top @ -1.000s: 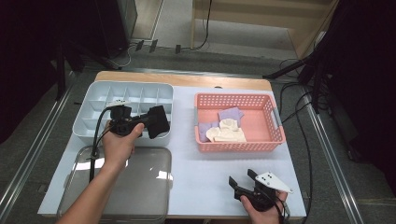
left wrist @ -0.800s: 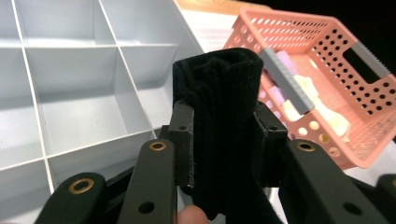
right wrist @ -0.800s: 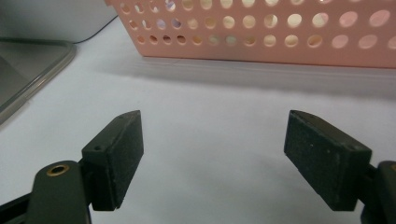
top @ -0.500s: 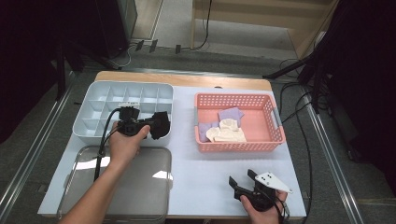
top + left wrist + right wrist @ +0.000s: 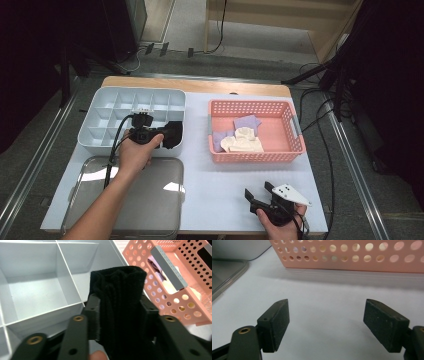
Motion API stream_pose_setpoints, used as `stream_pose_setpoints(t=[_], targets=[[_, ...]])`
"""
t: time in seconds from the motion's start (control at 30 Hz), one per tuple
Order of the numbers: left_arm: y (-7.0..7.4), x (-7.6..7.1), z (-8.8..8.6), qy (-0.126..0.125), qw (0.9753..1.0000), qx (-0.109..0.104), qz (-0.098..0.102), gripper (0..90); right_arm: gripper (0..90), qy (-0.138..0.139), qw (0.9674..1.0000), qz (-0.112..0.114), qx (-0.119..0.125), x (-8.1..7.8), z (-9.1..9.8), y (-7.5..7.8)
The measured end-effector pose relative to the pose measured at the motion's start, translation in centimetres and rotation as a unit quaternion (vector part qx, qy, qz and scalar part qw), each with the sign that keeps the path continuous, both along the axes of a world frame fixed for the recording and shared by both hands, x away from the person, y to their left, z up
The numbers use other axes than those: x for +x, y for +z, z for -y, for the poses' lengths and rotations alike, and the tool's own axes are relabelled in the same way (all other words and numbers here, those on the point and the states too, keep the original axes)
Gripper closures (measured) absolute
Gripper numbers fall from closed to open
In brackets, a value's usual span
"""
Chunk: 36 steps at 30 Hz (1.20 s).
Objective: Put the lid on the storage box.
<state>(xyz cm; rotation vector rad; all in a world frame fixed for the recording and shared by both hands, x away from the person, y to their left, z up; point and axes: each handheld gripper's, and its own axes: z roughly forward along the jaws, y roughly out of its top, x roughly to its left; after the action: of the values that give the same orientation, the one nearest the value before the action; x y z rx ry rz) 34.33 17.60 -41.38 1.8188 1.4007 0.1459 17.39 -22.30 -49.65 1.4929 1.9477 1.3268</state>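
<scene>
Left gripper view: the left tool (image 5: 120, 322), jaws just opening, has a black sock (image 5: 122, 305) between them, mid-frame over the grey divided tray (image 5: 32, 287). The right tool (image 5: 334, 325) gapes wide, empty, on the counter (image 5: 324, 287).

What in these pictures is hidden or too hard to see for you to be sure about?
- Left gripper view: the lower end of the black sock is hidden by the left hand-held gripper; its jaws have just been opening with the sock between them, and whether the pads press it I cannot tell.
- High view: the sock hides the bottom of the compartment under it in the grey divided tray.
- High view: the cream and purple items in the pink basket are too small to name.
</scene>
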Motion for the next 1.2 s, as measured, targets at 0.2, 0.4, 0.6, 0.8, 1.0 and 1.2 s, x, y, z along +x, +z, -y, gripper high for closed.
stream_pose_setpoints(t=[0.2,0.4,0.6,0.8,1.0,1.2], targets=[[0.6,0.6,-0.6,0.021,0.9995,-0.016,0.015,36.4,21.2,0.001,1.0,-0.004,0.004,0.0,0.1,-0.1],[1.1,0.6,-0.2,0.005,0.9995,-0.022,0.023,63.1,21.4,0.004,1.0,-0.004,0.001,0.0,0.1,-0.1],[0.9,0.4,0.0,-0.012,0.9997,-0.017,0.01,71.9,21.9,0.003,1.0,-0.007,-0.001,0.0,-0.1,-0.1],[0.0,0.6,0.3,-0.032,0.9991,-0.006,-0.027,73.0,22.1,0.004,1.0,-0.008,-0.004,0.0,-0.1,-0.2],[-0.9,0.9,0.2,-0.031,0.9979,-0.013,-0.055,71.9,22.5,0.004,0.9999,-0.01,-0.005,0.0,-0.2,-0.2],[0.4,0.2,-0.2,-0.014,0.9998,-0.012,-0.005,61.7,22.7,0.004,0.9999,-0.009,-0.002,0.1,-0.1,-0.2]])
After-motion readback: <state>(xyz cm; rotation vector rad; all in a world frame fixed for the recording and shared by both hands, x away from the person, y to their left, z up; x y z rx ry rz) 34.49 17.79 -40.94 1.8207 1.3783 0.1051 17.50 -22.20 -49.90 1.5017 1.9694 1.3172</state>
